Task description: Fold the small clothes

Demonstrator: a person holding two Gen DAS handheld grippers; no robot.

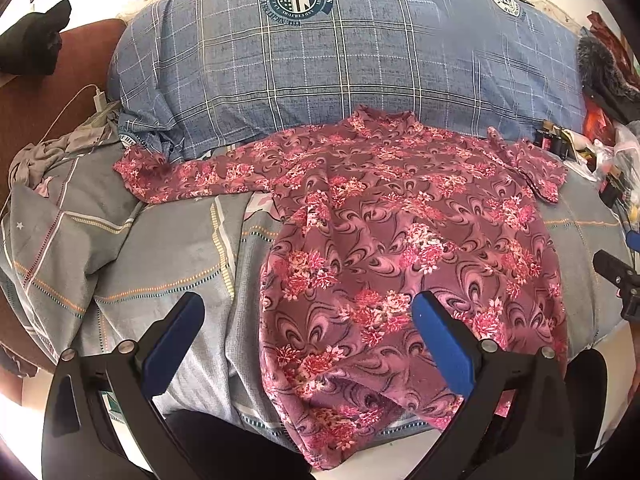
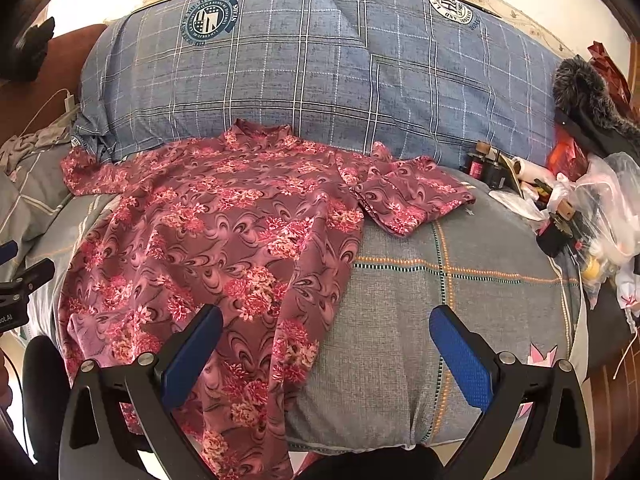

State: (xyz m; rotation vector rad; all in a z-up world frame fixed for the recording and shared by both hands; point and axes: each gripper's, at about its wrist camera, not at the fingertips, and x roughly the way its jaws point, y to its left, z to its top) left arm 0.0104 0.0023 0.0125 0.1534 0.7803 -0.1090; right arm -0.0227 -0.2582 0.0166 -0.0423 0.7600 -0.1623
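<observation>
The shirt (image 1: 400,216) lay spread face-down or face-up, which could not be told, on the grey sheet (image 2: 440,300) of the bed, its collar against the blue plaid duvet (image 1: 340,60) and its hem hanging over the near edge. One sleeve stretched out toward the left side; the other lay doubled over itself on the right. The left gripper (image 1: 308,344) hovered above the lower part of the shirt with its jaws wide apart and nothing between them, one blue pad over the sheet, the other over the fabric. The right gripper (image 2: 326,356) was likewise spread wide and empty, straddling the shirt's right edge. No fold appeared to have been made yet. The chief risk seemed to be the overhanging hem: a pull on one side alone could drag the thin cloth off the bed. The fabric looked slippery and loose, so a pinch might catch only the top layer, or take up the sheet beneath with it. The doubled sleeve could bunch into a lump inside any fold, and the clutter (image 2: 592,208) at the right lay near enough to snag a swung sleeve.
</observation>
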